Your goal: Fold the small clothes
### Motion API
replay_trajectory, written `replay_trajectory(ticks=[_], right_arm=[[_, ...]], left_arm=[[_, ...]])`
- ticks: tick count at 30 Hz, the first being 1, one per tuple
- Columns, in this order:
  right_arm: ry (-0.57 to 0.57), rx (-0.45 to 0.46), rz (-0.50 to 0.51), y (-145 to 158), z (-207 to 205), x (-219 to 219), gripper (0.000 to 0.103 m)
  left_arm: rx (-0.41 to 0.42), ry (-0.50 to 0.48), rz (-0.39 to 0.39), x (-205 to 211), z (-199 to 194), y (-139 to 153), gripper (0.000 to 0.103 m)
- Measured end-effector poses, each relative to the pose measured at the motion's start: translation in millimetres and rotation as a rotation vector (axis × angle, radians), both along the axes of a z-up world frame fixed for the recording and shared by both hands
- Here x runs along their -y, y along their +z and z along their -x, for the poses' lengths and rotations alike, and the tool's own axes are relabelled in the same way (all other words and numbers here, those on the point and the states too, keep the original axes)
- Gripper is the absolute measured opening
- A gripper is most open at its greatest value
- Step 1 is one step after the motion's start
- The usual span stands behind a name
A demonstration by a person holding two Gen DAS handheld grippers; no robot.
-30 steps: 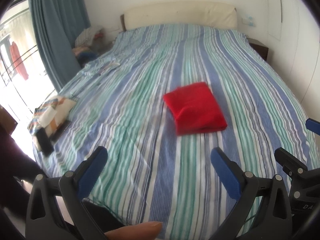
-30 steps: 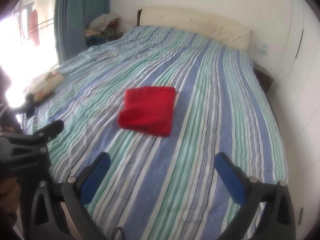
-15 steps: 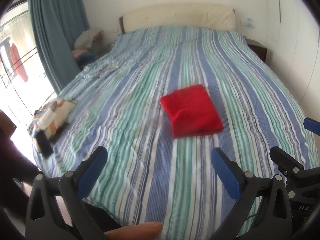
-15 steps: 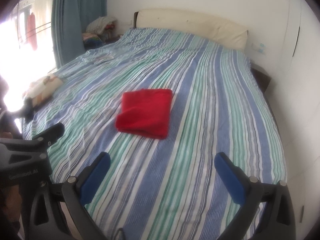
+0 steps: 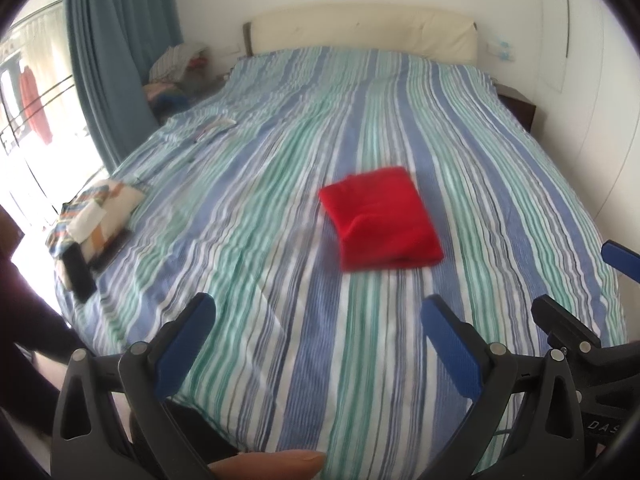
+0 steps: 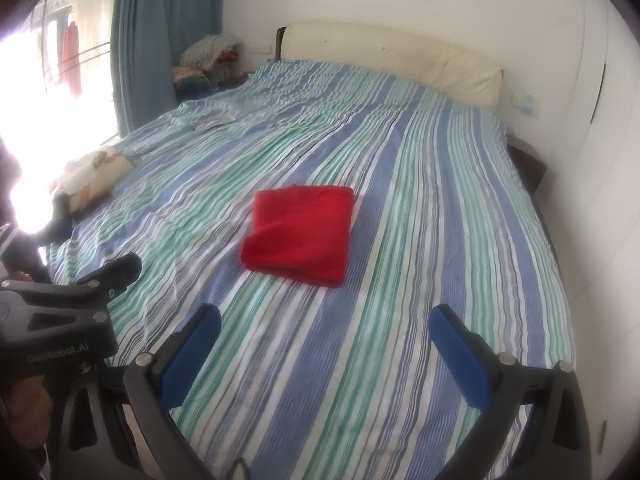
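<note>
At about nine o'clock on the striped bed (image 5: 248,216), near its left edge, a patterned bundle of cloth (image 5: 96,208) lies with a dark flat object (image 5: 78,268) beside it; whether that bundle is another garment waiting to be folded cannot be told. Further back, at about eleven o'clock, some pale papers (image 5: 216,126) rest on the cover, and a heap of clothing (image 5: 176,60) sits beyond the bed's corner by the blue curtain (image 5: 116,48).

The left hand-held gripper (image 5: 316,344) hovers over the near end of the bed, its blue pads wide apart and nothing between them. At twelve o'clock from it, slightly right of centre on the bed, lies the red garment (image 5: 380,220), folded into a compact rectangle with a small ridge across its near half. It appears finished, so the step in hand is probably either tidying it or moving on to another piece.

The right hand-held gripper (image 6: 328,356) is likewise released and empty, with the red garment (image 6: 300,232) at about eleven o'clock from it, well apart from its pads.

If the ridge is to be flattened, a light press with a pad from the folded edge outward should do; pinching would likely drag the layers open. Lifting the stack would go best with both grippers taking opposite short sides together.
</note>
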State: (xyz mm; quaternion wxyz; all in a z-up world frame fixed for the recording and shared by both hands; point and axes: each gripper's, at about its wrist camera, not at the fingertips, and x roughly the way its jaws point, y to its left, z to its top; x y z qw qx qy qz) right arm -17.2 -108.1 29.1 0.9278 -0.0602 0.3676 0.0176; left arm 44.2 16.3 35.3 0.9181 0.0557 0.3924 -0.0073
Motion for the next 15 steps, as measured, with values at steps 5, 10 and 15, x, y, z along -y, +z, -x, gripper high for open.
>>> replay_trajectory(ticks=[5, 10, 15], right_arm=[[0.0, 0.001, 0.016, 0.9, 0.2, -1.2, 0.102], [0.0, 0.002, 0.02, 0.4, 0.7, -3.0, 0.102], [0.001, -0.001, 0.022, -1.2, -0.4, -2.6, 0.102]], left_arm=[[-0.005, 0.006, 0.005, -1.2, 0.1, -0.5, 0.103], [-0.006, 0.003, 0.003, -1.3, 0.8, -0.6, 0.103], [-0.008, -0.007, -0.005, 1.4, 1.5, -1.6, 0.103]])
